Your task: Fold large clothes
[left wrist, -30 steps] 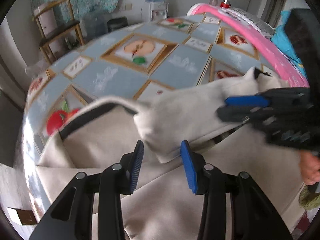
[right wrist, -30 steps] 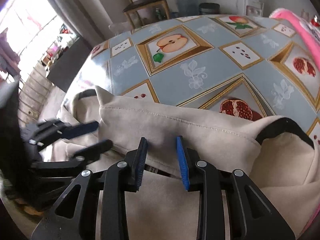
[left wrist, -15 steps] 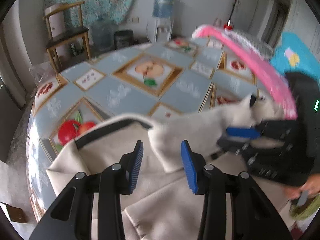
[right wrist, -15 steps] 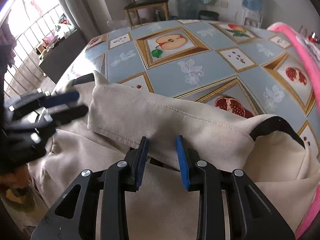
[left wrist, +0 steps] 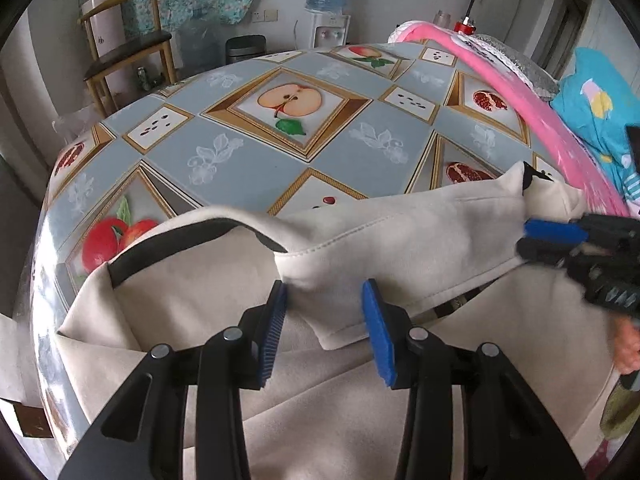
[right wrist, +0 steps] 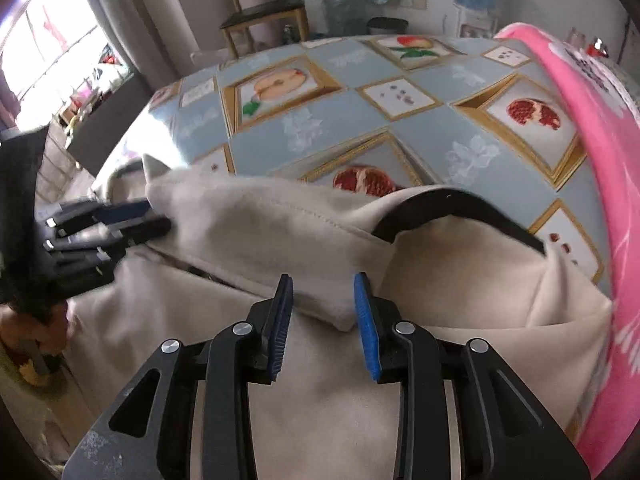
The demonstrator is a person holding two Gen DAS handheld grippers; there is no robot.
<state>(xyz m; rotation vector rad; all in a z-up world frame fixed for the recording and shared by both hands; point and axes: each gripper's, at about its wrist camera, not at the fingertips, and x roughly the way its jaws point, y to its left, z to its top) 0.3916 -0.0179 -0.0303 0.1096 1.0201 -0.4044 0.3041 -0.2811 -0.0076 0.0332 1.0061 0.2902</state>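
Left wrist view: left gripper (left wrist: 324, 330) stands parted around the folded flap's corner of the beige garment (left wrist: 400, 240), pads clear of cloth. Versus the earlier frame, the flap lies flatter on the tablecloth (left wrist: 260, 152).

Right wrist view: right gripper (right wrist: 322, 324) has just been opening; the flap's other corner sits between the jaws, released. Judgement: fold laid, both hands letting go.
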